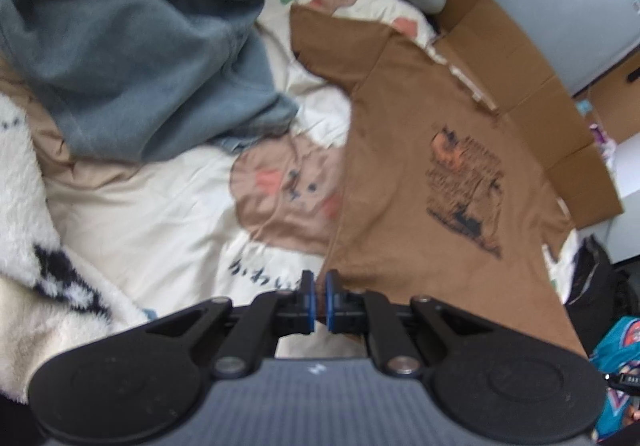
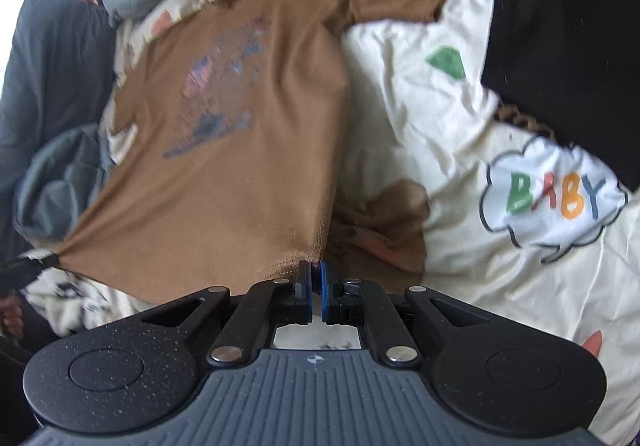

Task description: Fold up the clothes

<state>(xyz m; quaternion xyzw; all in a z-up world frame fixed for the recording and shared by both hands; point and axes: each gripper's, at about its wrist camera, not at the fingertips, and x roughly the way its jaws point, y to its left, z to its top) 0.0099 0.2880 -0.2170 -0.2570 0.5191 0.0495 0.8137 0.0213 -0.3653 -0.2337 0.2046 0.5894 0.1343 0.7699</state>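
Browns, creams and greys on the bed

The t-shirt (image 1: 420, 174) is plain brown with a dark blue and orange chest print; the bedsheet (image 2: 460, 134) is cream, printed with tan bear faces with pink cheeks, green shapes and a white cloud (image 2: 552, 198) lettered BABY in green, red, orange and blue; the fleece (image 1: 132, 46) is grey-blue; a fluffy blanket (image 1: 24, 206) is white with black marks; the cardboard (image 1: 532, 86) is brown

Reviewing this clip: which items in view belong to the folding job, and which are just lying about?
In the job:
- brown printed T-shirt
- left gripper, right gripper, both shut on its hem corners

Lying about:
- grey-blue fleece garment
- flattened brown cardboard
- black knit garment
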